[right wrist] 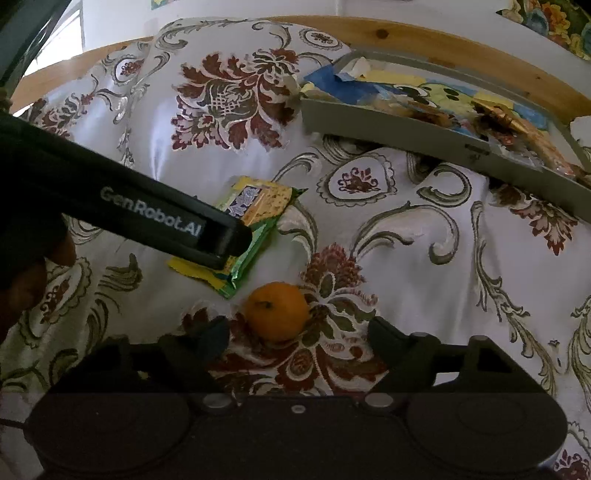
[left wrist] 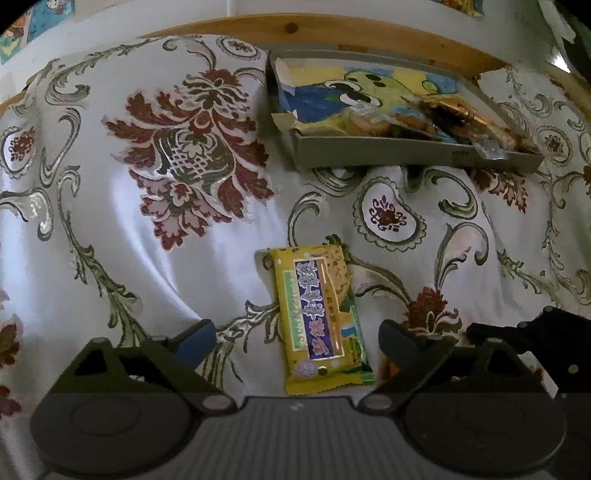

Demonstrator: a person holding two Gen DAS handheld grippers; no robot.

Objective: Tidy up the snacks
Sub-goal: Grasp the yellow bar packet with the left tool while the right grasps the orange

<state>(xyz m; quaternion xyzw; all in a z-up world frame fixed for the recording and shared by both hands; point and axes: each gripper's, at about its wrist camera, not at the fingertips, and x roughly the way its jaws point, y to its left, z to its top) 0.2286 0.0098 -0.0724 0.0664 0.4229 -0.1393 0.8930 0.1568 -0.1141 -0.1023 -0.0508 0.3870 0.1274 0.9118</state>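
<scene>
Ahead of the left gripper (left wrist: 297,341) and off to its right sits a flat grey box (left wrist: 406,153) on the flowery cloth (left wrist: 110,221). The box is open on top. Inside it is a picture with blue and yellow and a green cartoon face. Some snack packets (left wrist: 458,122) in clear and gold wrappers lie in a heap at the right end of the box. They overlap, so it is hard to count them or tell what they are. One clear wrapper end pokes over the near wall.

The left gripper's two fingers are spread wide. Between them, flat on the cloth, lies a yellow snack bar (left wrist: 321,317) with a purple strip down its middle. The fingers do not touch it. The near end of the bar is close to the gripper's body.

The right gripper (right wrist: 297,334) is wide open too. A small orange (right wrist: 277,311) sits on the cloth right between its fingertips, a little ahead of them. I cannot tell if the fingers touch it. Ahead and to the left, the black body of the other gripper crosses over the yellow snack bar and hides its middle. A bit of a person's hand (right wrist: 26,280) shows dark at the left edge, mostly cut off.

Past the box runs a wooden edge (left wrist: 332,35). The fingertips of both grippers are dark and hard to make out.
</scene>
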